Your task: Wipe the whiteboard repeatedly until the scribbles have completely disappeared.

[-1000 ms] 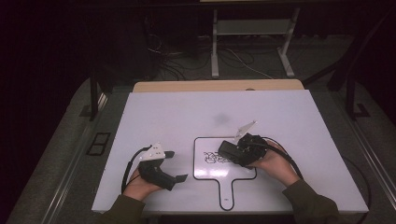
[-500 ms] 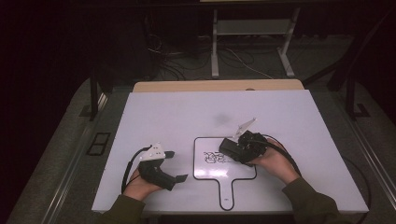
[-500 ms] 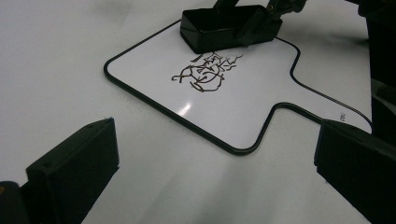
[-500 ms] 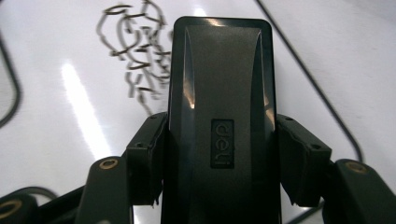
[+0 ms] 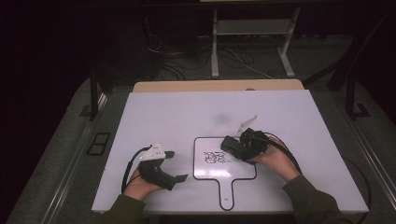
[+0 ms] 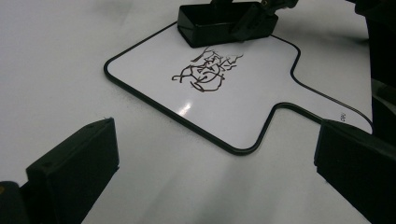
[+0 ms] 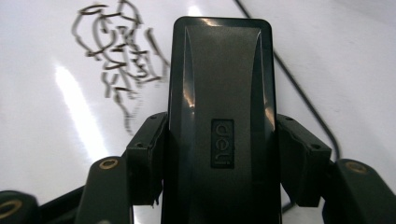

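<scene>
A small paddle-shaped whiteboard (image 5: 243,172) with a black rim lies on the white table, its handle toward the person. A black scribble (image 5: 215,157) (image 6: 205,72) (image 7: 119,53) marks its middle. My right gripper (image 5: 236,148) is shut on a black eraser (image 7: 219,116) (image 6: 224,23) (image 5: 232,145), which rests on the board's upper right part, just right of the scribble. My left gripper (image 5: 175,165) (image 6: 215,177) stands open on the table left of the board, with nothing between its jaws.
The white table (image 5: 187,116) has bare room behind and on both sides of the board. A wooden strip (image 5: 215,86) runs along its far edge. Beyond it are a metal stand (image 5: 252,28) and cables on the floor.
The right gripper with the eraser has shifted slightly left on the board, toward the scribble. The left gripper has stayed still.
</scene>
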The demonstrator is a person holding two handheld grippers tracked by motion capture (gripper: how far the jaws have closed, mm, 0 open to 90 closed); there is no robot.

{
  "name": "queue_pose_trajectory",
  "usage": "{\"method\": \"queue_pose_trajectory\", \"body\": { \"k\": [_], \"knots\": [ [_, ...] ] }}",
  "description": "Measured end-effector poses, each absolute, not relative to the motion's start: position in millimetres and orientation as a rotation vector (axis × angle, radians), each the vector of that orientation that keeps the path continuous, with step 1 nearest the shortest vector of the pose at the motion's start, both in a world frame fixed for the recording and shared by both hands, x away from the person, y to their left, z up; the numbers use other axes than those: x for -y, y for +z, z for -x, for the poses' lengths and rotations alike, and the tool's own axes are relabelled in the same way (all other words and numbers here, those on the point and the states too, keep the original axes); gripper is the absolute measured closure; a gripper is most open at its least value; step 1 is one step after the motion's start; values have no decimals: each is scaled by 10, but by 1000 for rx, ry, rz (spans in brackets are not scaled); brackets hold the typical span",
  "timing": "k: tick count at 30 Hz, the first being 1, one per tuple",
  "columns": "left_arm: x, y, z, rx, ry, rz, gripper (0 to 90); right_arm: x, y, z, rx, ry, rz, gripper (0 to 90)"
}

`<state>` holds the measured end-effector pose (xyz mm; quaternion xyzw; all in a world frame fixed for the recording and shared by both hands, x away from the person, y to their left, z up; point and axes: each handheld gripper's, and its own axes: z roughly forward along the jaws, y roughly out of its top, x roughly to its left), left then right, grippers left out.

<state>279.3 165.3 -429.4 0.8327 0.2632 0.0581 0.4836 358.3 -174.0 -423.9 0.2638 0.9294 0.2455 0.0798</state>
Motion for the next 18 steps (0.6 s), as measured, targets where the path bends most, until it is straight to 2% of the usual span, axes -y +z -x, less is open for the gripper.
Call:
{"method": "queue_pose_trajectory", "body": {
  "k": [12,18],
  "knots": [
    [-1651,-4290,-2791,-638,144,-2030,0,1523,-4227,-3394,-2838,717,-643,387],
    [-1650,-4291,-2786,-639,143,-2031,0,1521,-4226,-3465,-2828,726,-697,387]
  ]
}}
